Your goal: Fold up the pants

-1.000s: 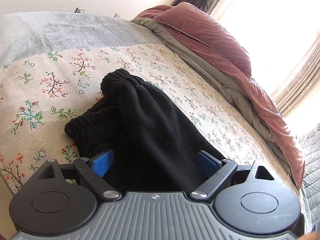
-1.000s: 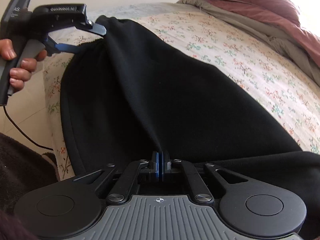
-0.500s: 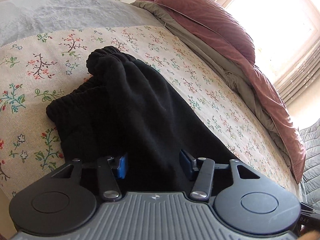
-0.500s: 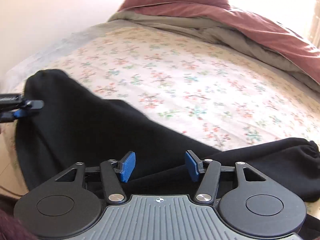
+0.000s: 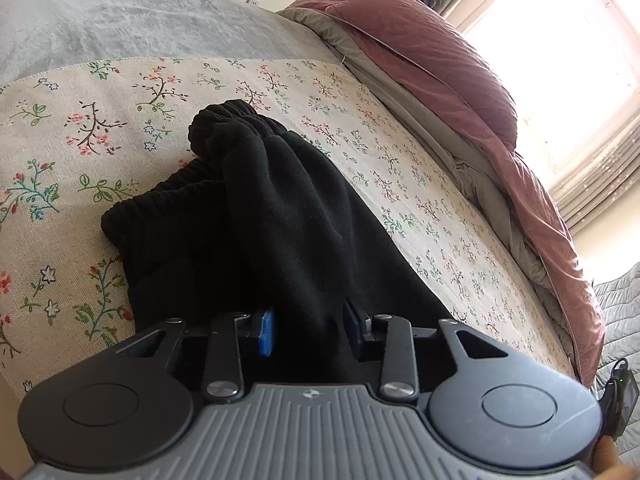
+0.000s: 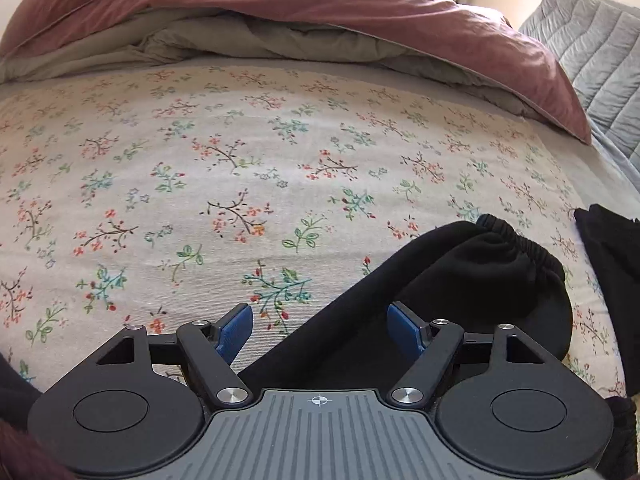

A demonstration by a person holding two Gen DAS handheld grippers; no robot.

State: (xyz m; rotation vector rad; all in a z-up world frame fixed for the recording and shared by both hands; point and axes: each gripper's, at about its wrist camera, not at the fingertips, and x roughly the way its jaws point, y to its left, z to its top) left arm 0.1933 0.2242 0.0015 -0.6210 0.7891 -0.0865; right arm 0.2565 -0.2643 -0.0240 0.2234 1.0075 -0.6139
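Observation:
Black fleece pants (image 5: 280, 216) lie on a floral sheet (image 5: 120, 112), waistband bunched at the far end. In the left wrist view my left gripper (image 5: 310, 332) has its jaws partly apart with a fold of the pants between the blue pads (image 5: 265, 336). In the right wrist view a pant leg with an elastic cuff (image 6: 480, 264) lies at the lower right. My right gripper (image 6: 320, 330) is open wide just above the leg, its right pad over the fabric, holding nothing.
A rolled mauve and grey duvet (image 6: 320, 12) lies along the far side of the bed. A grey quilted pillow (image 6: 592, 40) sits at the right. Another black piece of fabric (image 6: 612, 264) shows at the right edge. A grey blanket (image 5: 120, 20) covers the bed's far end.
My right gripper let go of the pants, opened and swung right toward the leg cuff. My left gripper's jaws narrowed around the fabric fold.

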